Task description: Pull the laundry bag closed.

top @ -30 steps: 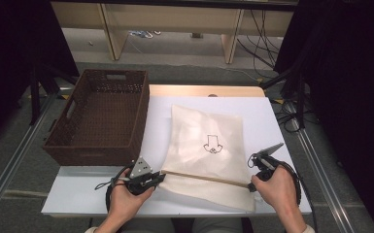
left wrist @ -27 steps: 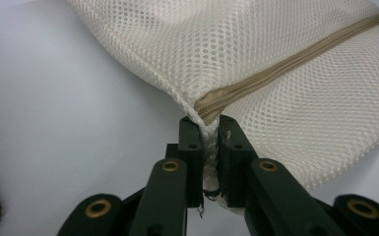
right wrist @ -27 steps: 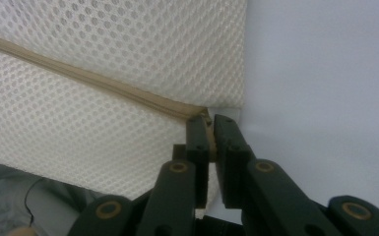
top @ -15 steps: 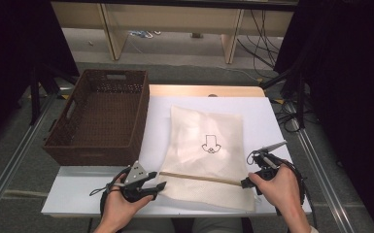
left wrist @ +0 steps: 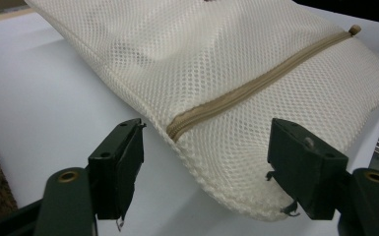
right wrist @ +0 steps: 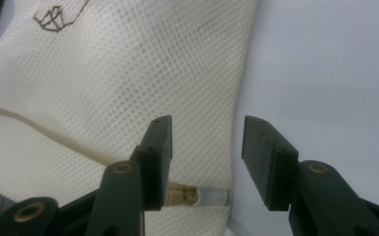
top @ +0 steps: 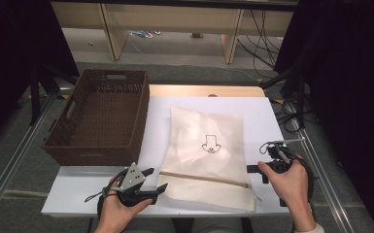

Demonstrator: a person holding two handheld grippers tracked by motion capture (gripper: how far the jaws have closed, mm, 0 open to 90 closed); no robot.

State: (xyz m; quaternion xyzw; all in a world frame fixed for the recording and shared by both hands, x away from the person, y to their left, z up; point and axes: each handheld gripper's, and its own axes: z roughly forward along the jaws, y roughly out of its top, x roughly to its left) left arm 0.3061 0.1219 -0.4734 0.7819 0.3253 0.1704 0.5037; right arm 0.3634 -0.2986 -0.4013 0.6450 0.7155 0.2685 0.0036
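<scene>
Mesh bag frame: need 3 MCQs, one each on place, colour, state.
1. Where is the wicker basket relative to the mesh bag in the high view?
A. left of it
B. right of it
C. on top of it

2. What colour is the bag's zipper?
A. black
B. red
C. tan

3. How is the left tool set?
A. open
B. clamped on the zipper
C. clamped on the basket

Answers: 1 A, the basket sits at the table's left; 2 C, a tan strip crosses the cream mesh; 3 A, its jaws stand apart astride the bag's corner.

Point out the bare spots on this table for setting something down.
Bare white table runs right of the mesh bag, and a narrower strip lies between bag and wicker basket. The near edge is crowded by the left tool and right tool.
</scene>
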